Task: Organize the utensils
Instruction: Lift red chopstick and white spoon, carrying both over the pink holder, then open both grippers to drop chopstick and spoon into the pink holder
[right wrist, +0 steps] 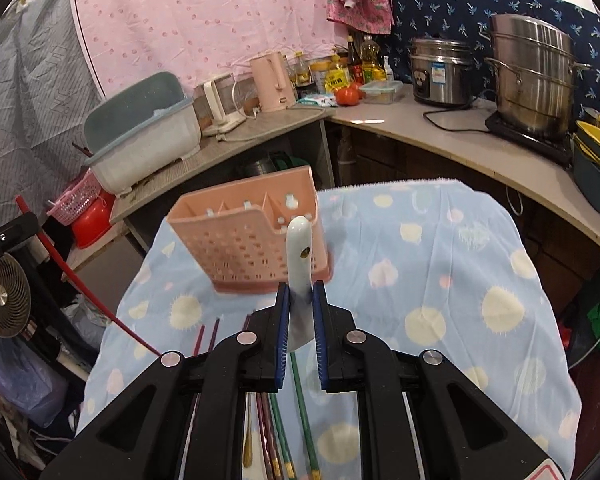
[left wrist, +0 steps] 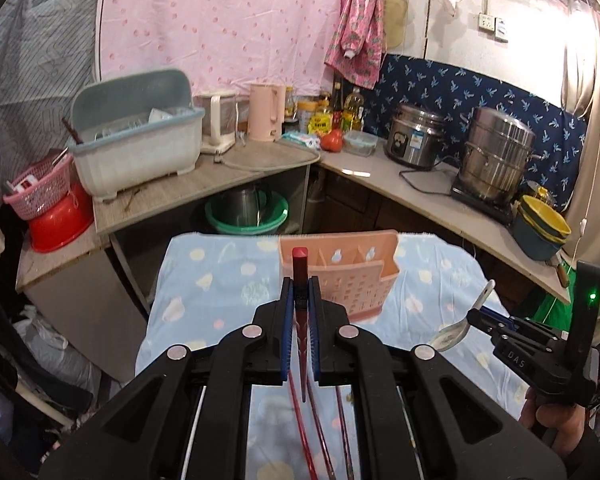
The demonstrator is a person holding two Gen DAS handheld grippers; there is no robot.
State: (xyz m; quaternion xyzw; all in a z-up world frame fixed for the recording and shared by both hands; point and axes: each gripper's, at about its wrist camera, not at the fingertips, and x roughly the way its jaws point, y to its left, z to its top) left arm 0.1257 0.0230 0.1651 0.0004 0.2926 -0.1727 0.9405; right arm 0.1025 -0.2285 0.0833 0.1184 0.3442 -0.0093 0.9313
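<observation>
1. Table w/ blue spotted cloth (right wrist: 440, 264) fills the near middle; kitchen counter (left wrist: 428, 192) runs behind it.
2. Pink utensil caddy (left wrist: 352, 276) stands upright on the cloth's far side, left of centre.
3. Left gripper (left wrist: 301, 300): jaws closed on red chopsticks (left wrist: 301, 264), top ends pointing twd the caddy.
4. Right gripper (right wrist: 301, 308): jaws clamped on a white spoon (right wrist: 299, 248), handle up, in front of the caddy.
5. Loose chopsticks (right wrist: 300, 420) lie on the cloth, near edge.
</observation>
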